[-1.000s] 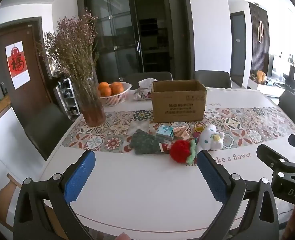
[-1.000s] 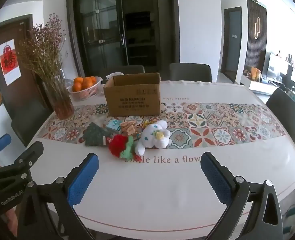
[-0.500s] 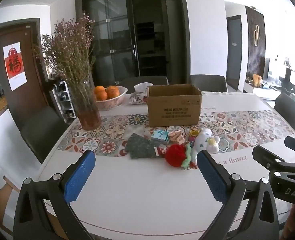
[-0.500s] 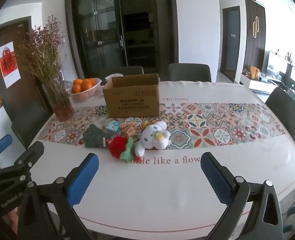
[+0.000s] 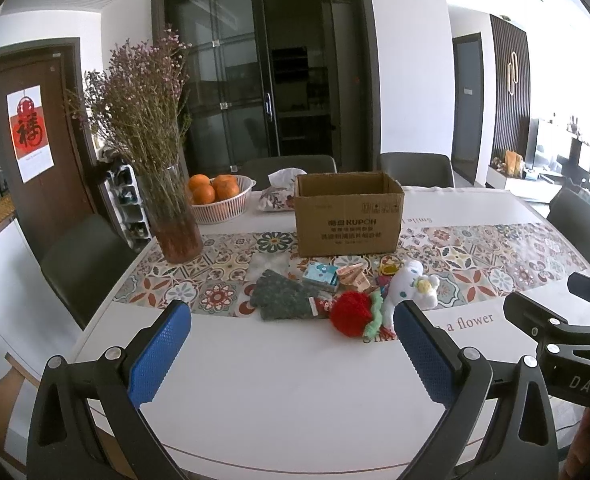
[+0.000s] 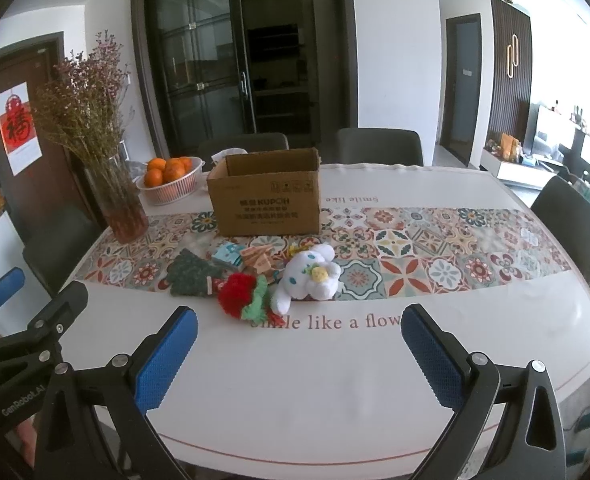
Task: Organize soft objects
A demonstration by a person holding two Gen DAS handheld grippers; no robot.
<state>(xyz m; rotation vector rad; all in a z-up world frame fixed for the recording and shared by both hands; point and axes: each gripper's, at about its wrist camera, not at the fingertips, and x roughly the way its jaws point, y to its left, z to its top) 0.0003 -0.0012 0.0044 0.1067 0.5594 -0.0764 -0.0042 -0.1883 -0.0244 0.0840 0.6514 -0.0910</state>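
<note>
Lying clustered, one white plush, one cardboard box

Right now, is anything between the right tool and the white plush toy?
Nothing visible: the right tool is open over bare table, and the white plush toy lies straight ahead, with the red knitted flower to its left.

Left tool agape above table
</note>
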